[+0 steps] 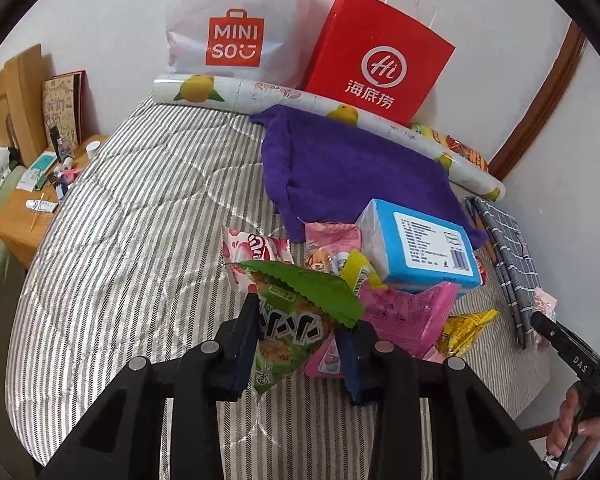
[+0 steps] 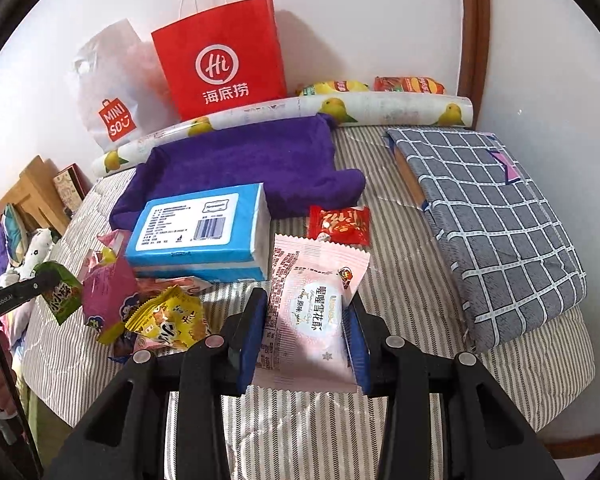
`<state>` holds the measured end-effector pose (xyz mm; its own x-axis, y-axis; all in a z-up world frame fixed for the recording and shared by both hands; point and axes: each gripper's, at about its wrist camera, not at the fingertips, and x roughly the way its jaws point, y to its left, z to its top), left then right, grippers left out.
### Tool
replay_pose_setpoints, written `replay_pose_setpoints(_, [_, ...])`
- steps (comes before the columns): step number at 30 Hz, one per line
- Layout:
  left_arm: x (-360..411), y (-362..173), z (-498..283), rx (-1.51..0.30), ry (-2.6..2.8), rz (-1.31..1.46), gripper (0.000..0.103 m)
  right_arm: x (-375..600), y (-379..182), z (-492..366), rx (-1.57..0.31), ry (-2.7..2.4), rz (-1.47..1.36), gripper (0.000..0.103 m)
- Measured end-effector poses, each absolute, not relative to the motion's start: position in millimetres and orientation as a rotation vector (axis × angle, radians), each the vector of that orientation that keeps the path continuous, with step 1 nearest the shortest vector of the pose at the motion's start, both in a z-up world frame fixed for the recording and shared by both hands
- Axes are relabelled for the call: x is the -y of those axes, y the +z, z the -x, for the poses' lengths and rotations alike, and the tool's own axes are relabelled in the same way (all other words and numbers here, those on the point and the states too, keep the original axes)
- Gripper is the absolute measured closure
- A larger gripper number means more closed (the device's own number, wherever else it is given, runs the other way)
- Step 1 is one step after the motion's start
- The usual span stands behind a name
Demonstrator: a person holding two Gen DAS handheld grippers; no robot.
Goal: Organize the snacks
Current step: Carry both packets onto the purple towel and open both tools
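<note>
Left gripper: clamped on green snack packet, lifted over the bed.
Right gripper: clamped on pink snack packet, near the blue box.
Handling: likely light, crinkly, slippery; best pinched mid-body.

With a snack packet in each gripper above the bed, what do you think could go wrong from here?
1. The left gripper pinches the green packet off-centre; its loose top flap droops, so it might twist free.
2. The right gripper holds the pale pink packet by its sides; the slick wrapper could slip.
3. The snack pile lies close beside the blue box; a swing may scatter it.
</note>
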<state>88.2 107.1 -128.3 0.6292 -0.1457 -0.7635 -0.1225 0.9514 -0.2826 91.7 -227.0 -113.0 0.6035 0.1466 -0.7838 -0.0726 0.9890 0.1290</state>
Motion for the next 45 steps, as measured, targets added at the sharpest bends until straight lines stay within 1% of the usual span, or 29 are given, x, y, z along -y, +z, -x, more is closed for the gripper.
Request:
replay_pose_setpoints(8, [-85.2,-101.3,-91.4,-0.863,-0.077,0.291,0.069,206.4,-105.4,-97.5,-0.910,0.201,-0.069,0.064])
replay_pose_setpoints(17, [-65.2,-73.9,-115.6,-0.826,-0.132,0.267,0.069,190.4,-81.6,-118.8,-0.867,0.260,-0.066,0.064])
replay_pose_setpoints(31, [-61.8,-46.6,-194.4,-0.786,-0.166,0.242,0.069,180.3,-54.7,-191.8,-0.810,0.265,-0.052,0.064])
replay_pose_setpoints(45, [-81.3,-53.5,-283.4,-0.800,-0.122,0.219,0.069,184.2,-56.2,-289.4,-0.789,0.231,-0.063,0.064])
